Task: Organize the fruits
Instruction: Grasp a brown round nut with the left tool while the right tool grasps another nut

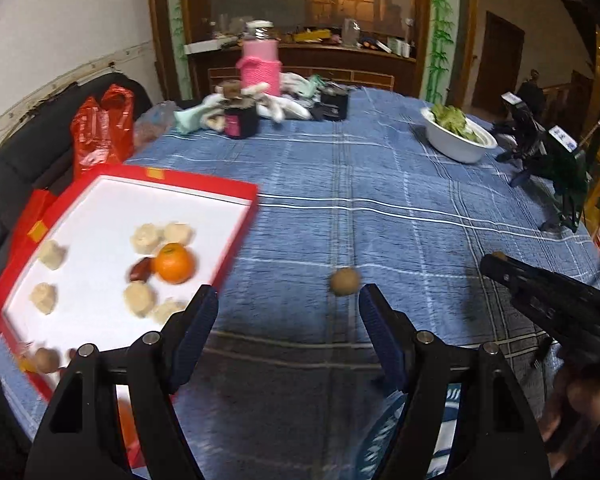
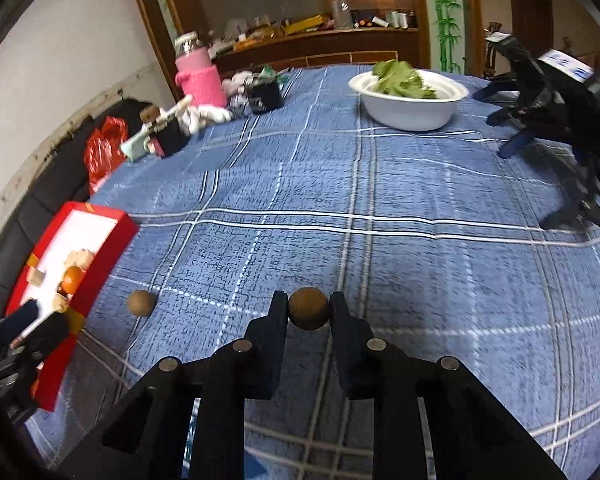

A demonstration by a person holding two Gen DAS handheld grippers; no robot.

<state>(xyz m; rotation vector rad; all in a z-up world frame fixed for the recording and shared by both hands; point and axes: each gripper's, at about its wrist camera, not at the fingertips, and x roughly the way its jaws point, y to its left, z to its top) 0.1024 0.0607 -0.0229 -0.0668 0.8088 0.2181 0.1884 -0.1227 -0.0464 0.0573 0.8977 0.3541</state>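
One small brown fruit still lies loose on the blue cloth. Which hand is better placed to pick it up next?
Left. The left gripper is open and empty, with the loose brown fruit just ahead of its fingertips. The right gripper is already shut on another brown fruit.

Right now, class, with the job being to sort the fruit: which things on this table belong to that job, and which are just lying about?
Belongs to the job:
red box
orange
brown fruit, pinched in the right gripper
second brown fruit on the blue cloth
left gripper, open

Just lying about:
pink bottle
white bowl of green leaves
red bag
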